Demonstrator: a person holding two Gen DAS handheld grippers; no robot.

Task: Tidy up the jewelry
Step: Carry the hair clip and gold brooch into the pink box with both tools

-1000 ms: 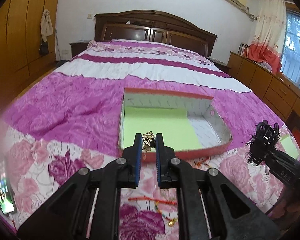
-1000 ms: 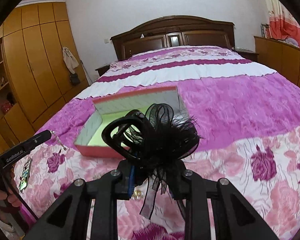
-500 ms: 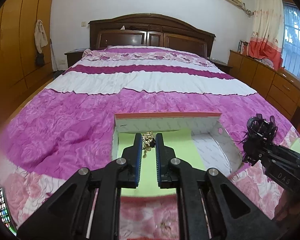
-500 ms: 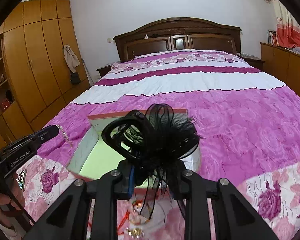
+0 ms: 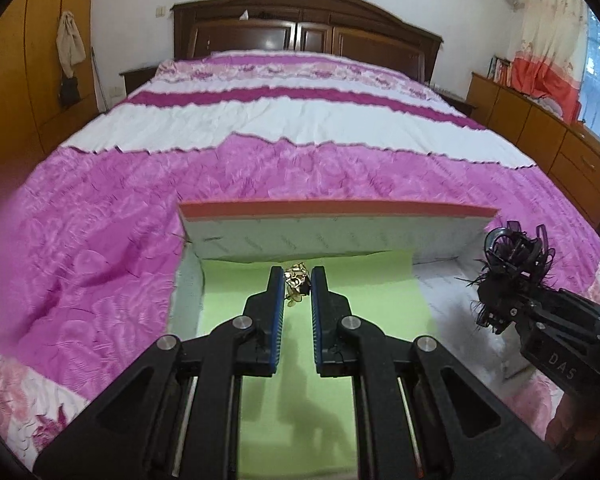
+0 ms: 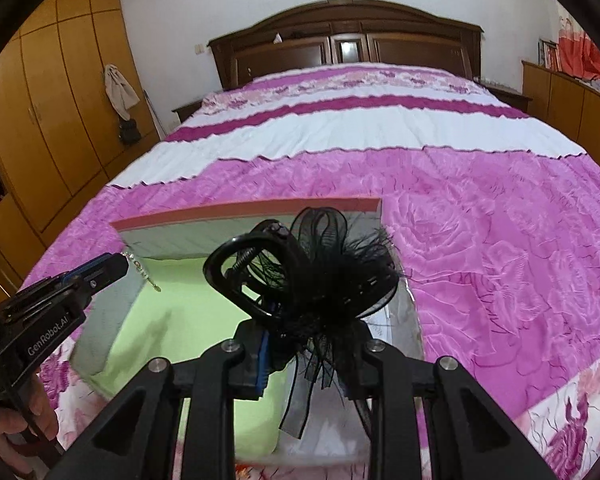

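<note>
Bed w/ pink floral spread point(image 5: 100, 248) carries open box point(image 5: 336, 210), green-lined. Left gripper point(image 5: 296, 280) nipped nearly shut on gold jewelry piece point(image 5: 296, 280) over box; exact type hard to tell. Right gripper point(image 6: 312, 332) clamps black feathered hair clip point(image 6: 324, 272), which hides its fingertips. Only right view shows left's dangling chain point(image 6: 142, 268).
</note>
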